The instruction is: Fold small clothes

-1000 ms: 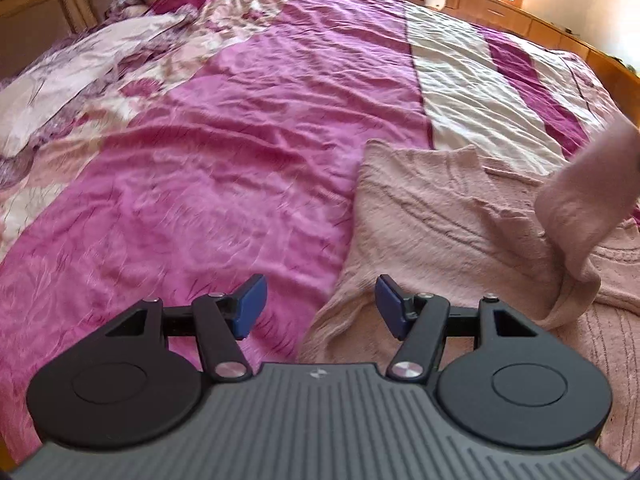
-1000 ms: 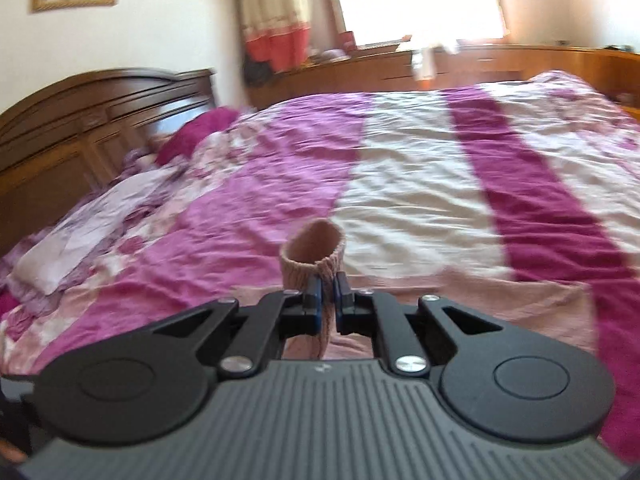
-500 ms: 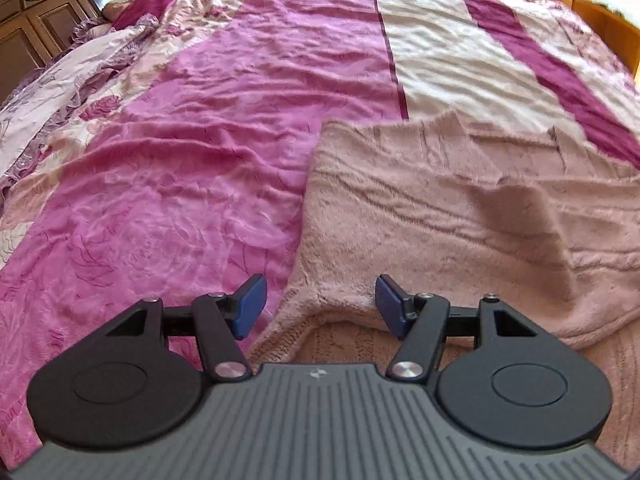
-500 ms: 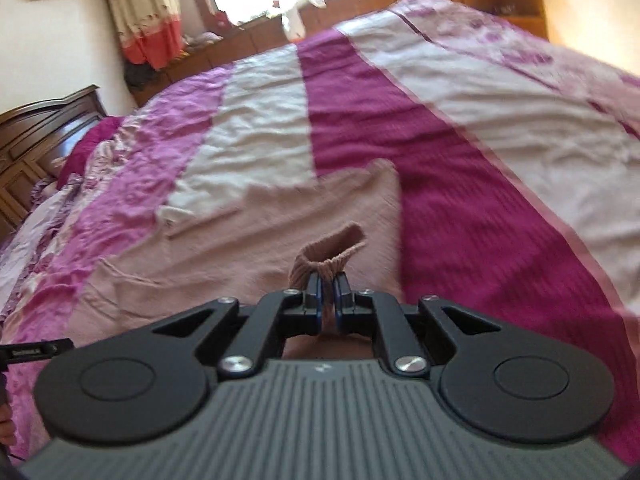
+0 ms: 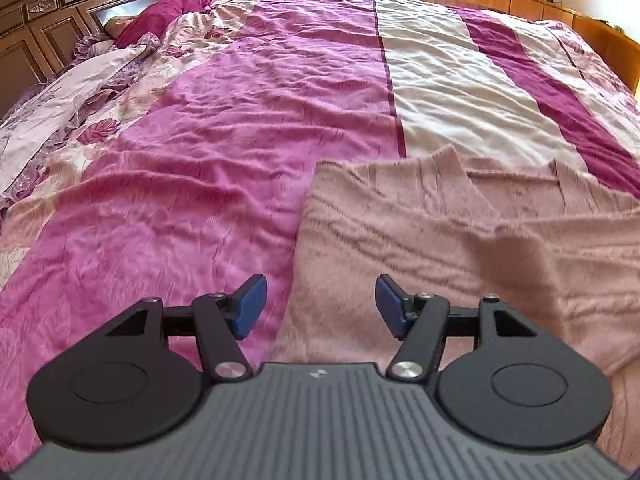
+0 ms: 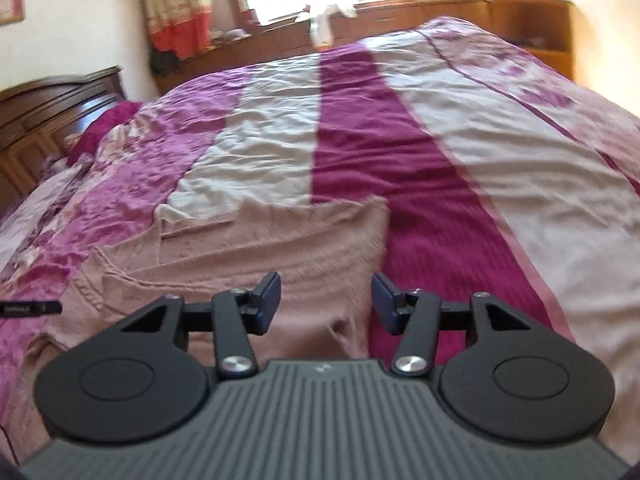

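A dusty-pink knitted sweater (image 5: 420, 220) lies spread on the bed, with a sleeve folded across its body. In the left wrist view my left gripper (image 5: 320, 306) hovers open over the sweater's left edge, nothing between its blue pads. In the right wrist view the sweater (image 6: 260, 248) fills the lower middle. My right gripper (image 6: 325, 304) is over the sweater's right part, its jaws opening. The sleeve cuff (image 6: 340, 330) lies loose below them and the pads do not press on it.
A magenta, cream and dark-purple striped bedspread (image 5: 240, 100) covers the bed. A dark wooden headboard (image 5: 52, 12) and pillows are at the far left. Low wooden cabinets (image 6: 440, 16) run under the window beyond the bed. The tip of the other gripper (image 6: 30, 308) shows at the left edge.
My right gripper carried the pinched sleeve cuff down across the sweater, then opened and let it go. The left gripper shifted along the sweater's edge and stayed open.
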Demonstrator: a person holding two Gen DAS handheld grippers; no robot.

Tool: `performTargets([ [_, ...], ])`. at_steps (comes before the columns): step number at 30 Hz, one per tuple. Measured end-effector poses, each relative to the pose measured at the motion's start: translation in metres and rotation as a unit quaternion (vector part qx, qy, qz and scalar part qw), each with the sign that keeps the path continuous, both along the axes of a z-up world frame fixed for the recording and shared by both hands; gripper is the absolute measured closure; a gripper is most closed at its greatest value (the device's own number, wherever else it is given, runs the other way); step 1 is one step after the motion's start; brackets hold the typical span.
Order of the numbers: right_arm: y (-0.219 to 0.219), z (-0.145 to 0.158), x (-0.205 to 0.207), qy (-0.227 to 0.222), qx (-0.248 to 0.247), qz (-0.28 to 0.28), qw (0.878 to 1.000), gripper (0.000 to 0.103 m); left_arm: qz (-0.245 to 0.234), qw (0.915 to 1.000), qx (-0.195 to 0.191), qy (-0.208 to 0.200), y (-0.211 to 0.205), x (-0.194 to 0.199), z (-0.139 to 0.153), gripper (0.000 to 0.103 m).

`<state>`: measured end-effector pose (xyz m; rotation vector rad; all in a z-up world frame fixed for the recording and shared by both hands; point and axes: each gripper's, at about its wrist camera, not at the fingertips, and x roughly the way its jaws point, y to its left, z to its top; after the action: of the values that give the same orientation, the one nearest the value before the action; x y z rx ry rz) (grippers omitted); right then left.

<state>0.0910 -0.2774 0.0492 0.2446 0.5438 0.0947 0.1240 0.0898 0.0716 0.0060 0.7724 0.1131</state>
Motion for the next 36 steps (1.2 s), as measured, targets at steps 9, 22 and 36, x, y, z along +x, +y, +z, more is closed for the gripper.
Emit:
performTargets([
  [9,0.022,-0.03,0.05,0.079,-0.09,0.06,0.991,0.067,-0.004,0.9982,-0.049,-0.035,0.001,0.031,-0.014,0.035],
  [22,0.03,0.056,0.018,-0.067,-0.125,0.037,0.989,0.091,0.112,0.9899,-0.027,-0.083,0.014,0.07,-0.056,0.036],
  [36,-0.004,-0.037,0.063,0.063,-0.084,-0.051,0.993,0.067,0.132,0.9881,-0.025,-0.075,0.024,0.075,-0.053,0.034],
])
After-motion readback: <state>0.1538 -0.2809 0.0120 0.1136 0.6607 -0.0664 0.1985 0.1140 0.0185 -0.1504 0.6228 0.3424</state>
